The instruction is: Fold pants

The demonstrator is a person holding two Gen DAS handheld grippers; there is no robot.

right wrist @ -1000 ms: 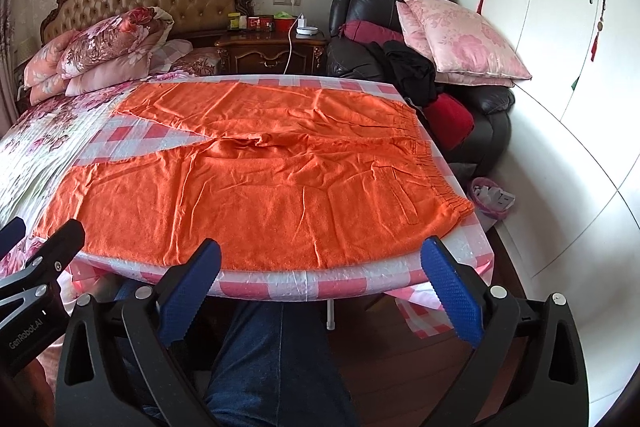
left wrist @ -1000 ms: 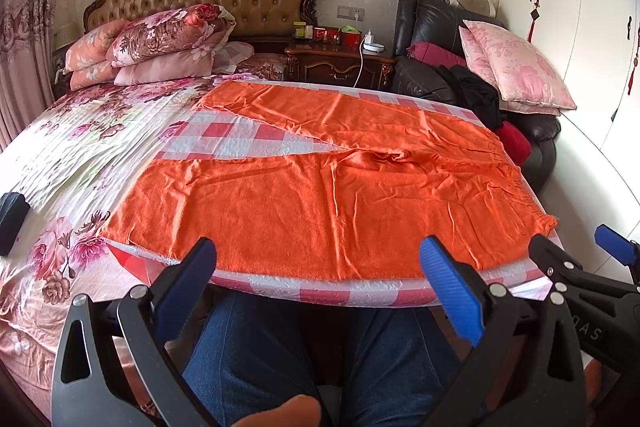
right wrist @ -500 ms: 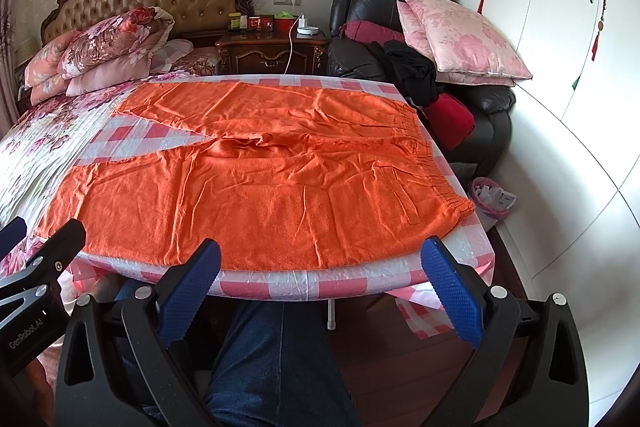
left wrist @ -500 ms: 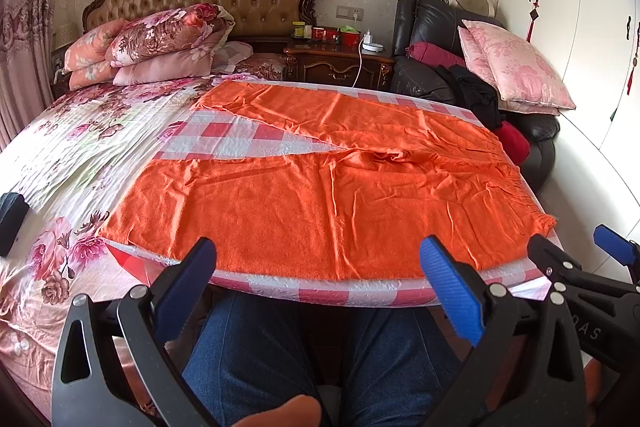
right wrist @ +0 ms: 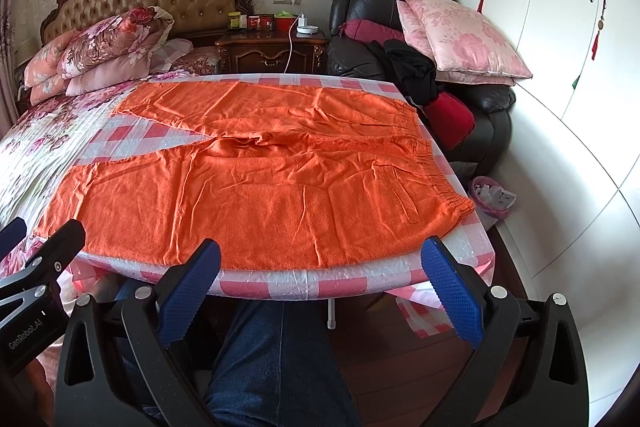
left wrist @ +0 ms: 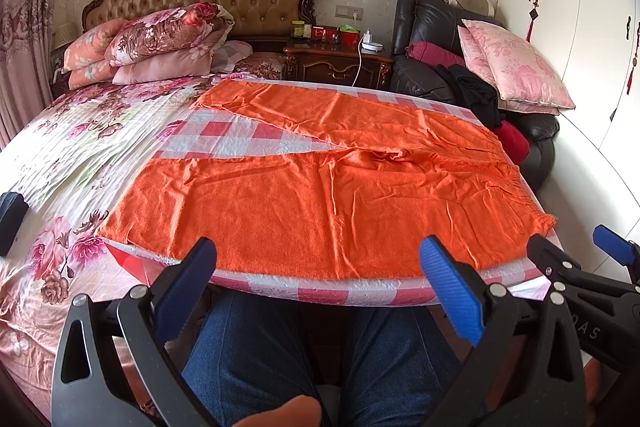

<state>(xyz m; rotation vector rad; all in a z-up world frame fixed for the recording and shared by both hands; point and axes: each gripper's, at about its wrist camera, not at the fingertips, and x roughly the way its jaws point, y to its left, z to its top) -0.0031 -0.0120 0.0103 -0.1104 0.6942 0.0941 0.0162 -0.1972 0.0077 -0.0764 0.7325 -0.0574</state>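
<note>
While orange pants (left wrist: 320, 195) lie flat on checked table (right wrist: 280, 285), left claw (left wrist: 320, 291), right claw (right wrist: 320, 291) gape empty (floral bed (left wrist: 80, 155) beside).

The left gripper (right wrist: 24, 263) says "GenRobot.AI" on its side. The right gripper (left wrist: 580, 255) shows the letters "DAS".
</note>
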